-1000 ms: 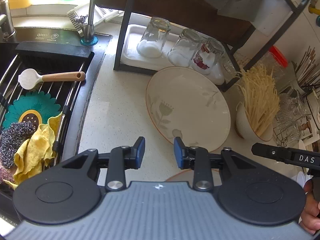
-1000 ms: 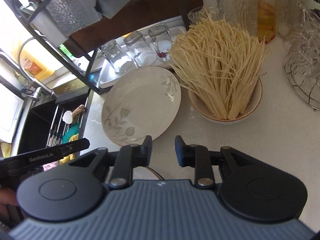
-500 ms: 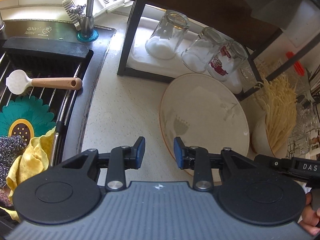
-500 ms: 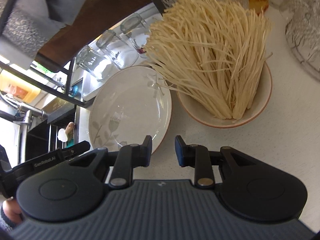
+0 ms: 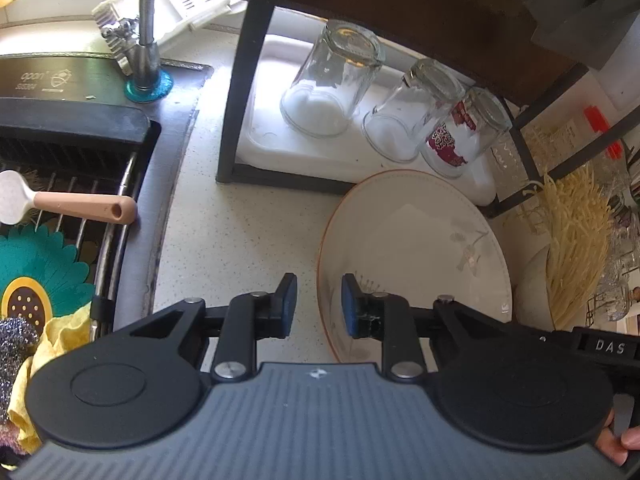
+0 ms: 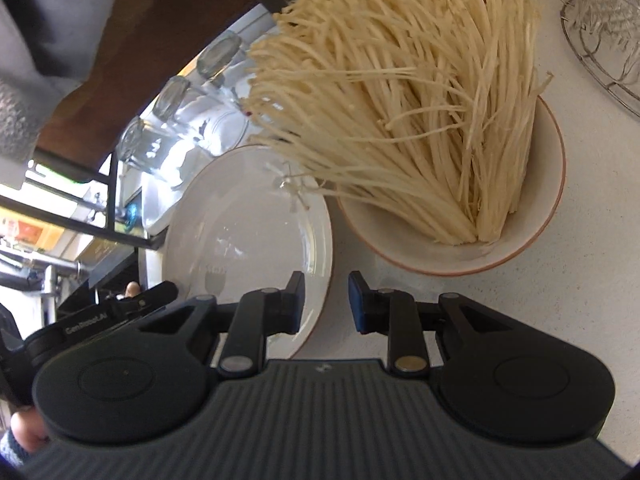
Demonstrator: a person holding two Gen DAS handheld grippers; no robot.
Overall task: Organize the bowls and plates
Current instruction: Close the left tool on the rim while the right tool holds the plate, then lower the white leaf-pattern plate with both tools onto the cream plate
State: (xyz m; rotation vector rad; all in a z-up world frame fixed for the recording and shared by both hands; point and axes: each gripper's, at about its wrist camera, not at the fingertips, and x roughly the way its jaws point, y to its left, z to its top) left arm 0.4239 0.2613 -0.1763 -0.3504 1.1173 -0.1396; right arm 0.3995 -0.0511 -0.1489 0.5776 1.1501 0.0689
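Note:
A cream plate with a brown rim and a faint flower print lies on the speckled counter; it also shows in the right wrist view. My left gripper is open, with the plate's left rim between its fingers. My right gripper is open, with the plate's right rim between its fingers. A cream bowl full of enoki mushrooms stands just right of the plate; it is partly visible in the left wrist view.
Three upturned glasses stand on a white tray under a dark-framed shelf. A sink at left holds a spoon, a teal flower mat and a yellow cloth. Glassware in a wire basket stands at far right.
Both grippers have moved closer to the plate, so that its opposite rims now lie between their open fingers. The plate and the bowl have not moved.

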